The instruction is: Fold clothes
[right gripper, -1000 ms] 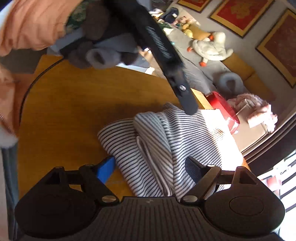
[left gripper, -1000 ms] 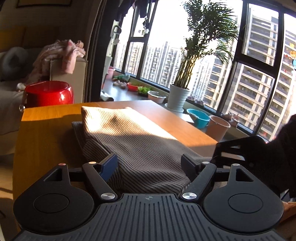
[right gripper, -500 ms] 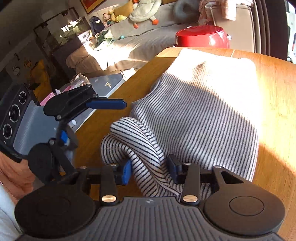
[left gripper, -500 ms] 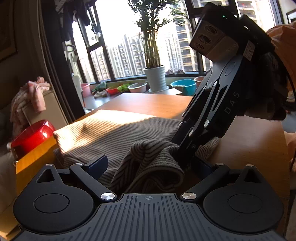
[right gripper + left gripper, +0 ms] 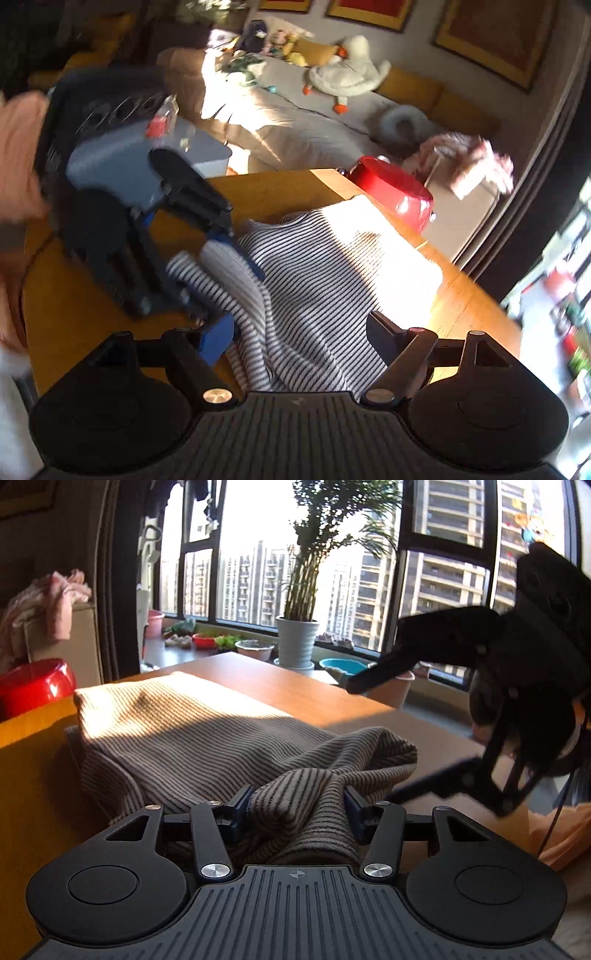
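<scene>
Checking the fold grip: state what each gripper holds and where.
Left gripper is shut on the striped garment, pinching a bunched fold at its near edge. Right gripper is open, holding nothing.

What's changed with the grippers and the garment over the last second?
The left hand-held gripper, open a second ago, has closed on a bunched fold of the striped garment. The right hand-held gripper, which pinched that fold half a second ago, has let go and now hangs open above it. The rest of the garment stays flat on the table; the red pot hasn't moved.
</scene>
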{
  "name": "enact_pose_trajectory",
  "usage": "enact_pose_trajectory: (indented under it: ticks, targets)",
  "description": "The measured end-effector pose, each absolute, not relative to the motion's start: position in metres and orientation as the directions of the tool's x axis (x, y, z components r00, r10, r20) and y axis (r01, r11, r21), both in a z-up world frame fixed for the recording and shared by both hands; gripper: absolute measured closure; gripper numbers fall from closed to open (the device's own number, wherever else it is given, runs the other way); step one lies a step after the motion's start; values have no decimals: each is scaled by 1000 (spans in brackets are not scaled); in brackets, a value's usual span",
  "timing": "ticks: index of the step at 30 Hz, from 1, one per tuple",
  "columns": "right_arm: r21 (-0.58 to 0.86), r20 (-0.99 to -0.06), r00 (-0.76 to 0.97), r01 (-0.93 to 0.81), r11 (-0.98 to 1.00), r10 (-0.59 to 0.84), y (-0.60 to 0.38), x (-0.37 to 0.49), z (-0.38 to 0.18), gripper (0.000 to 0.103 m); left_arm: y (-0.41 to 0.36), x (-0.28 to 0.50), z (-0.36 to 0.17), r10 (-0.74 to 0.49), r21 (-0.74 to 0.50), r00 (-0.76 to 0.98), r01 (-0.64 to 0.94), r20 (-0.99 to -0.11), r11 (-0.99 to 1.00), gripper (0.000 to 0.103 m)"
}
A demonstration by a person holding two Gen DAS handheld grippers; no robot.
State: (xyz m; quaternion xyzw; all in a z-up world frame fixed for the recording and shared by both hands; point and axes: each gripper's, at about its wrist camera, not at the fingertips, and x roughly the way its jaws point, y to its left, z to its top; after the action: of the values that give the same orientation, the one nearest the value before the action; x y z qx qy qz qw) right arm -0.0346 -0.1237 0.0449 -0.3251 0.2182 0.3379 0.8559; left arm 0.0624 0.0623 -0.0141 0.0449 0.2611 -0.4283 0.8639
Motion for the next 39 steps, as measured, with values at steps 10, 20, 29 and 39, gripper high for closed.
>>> enact_pose_trajectory:
  ticks: [10,20,29,39]
  targets:
    - [-521,-592,706,-703,485,388,-83,-19,-1,65,83,72,-6,-719,-259,530,693,-450,673,49]
    - [-362,-646,640,-736,572,416,-95,-37,34,79,131,81,35,-611,-362,687,494,-394,790,36]
    - [-392,-644,617,-774,498,452,-104,-91,117,80,100,94,14,-592,-298,639,515,-492,804,41]
    - [-163,-708,517,-782,602,480,-114,28,90,78,114,116,-11,-559,-357,625,430,-545,829,43]
